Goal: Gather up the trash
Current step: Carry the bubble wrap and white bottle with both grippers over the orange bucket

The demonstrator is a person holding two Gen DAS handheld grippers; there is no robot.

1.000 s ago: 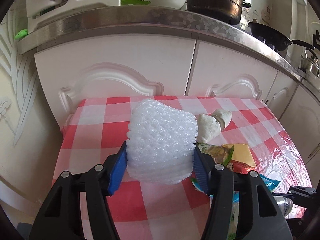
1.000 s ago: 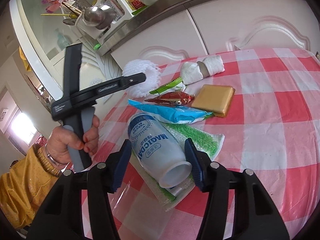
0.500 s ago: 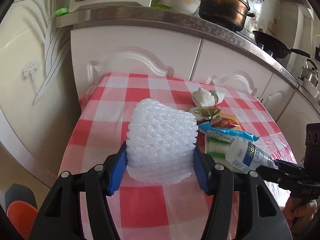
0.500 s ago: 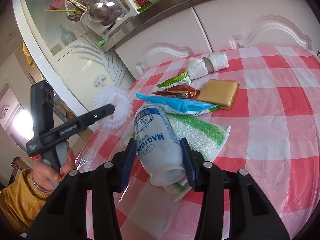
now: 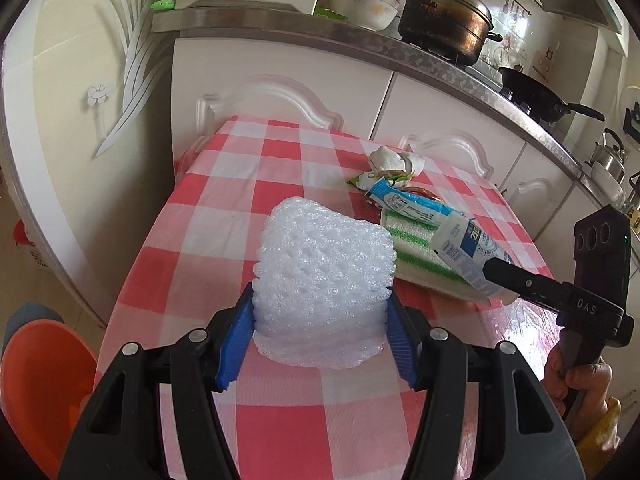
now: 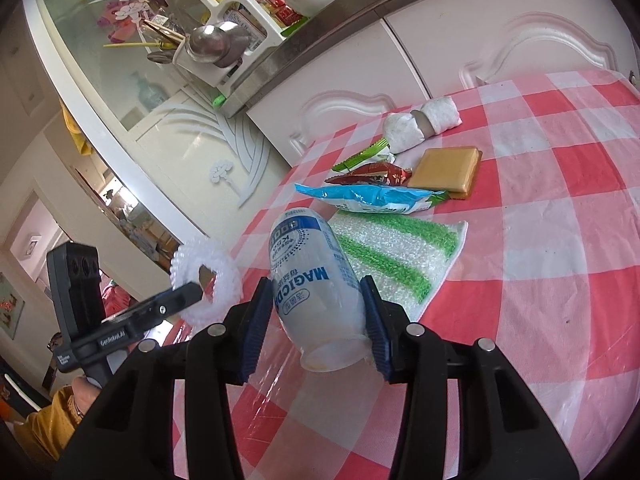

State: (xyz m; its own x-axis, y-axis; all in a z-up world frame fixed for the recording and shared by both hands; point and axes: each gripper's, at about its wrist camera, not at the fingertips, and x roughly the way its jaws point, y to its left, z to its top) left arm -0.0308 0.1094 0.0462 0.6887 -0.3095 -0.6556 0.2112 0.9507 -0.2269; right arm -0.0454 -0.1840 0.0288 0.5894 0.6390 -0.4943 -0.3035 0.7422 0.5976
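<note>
Left gripper (image 5: 322, 326) is clamped on the foam net (image 5: 324, 276) at frame centre; right gripper (image 6: 316, 326), jaws just closing, pinches the bottle (image 6: 314, 280) (both lifted for binning).

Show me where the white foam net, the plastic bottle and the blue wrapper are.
white foam net (image 5: 324, 276), left wrist view, middle of its mesh.
plastic bottle (image 6: 312, 276), right wrist view, label.
blue wrapper (image 6: 368, 198), right wrist view, middle.

body: black grippers | blue ribbed jaws | silver screws | yellow sleeve (image 6: 48, 424)
</note>
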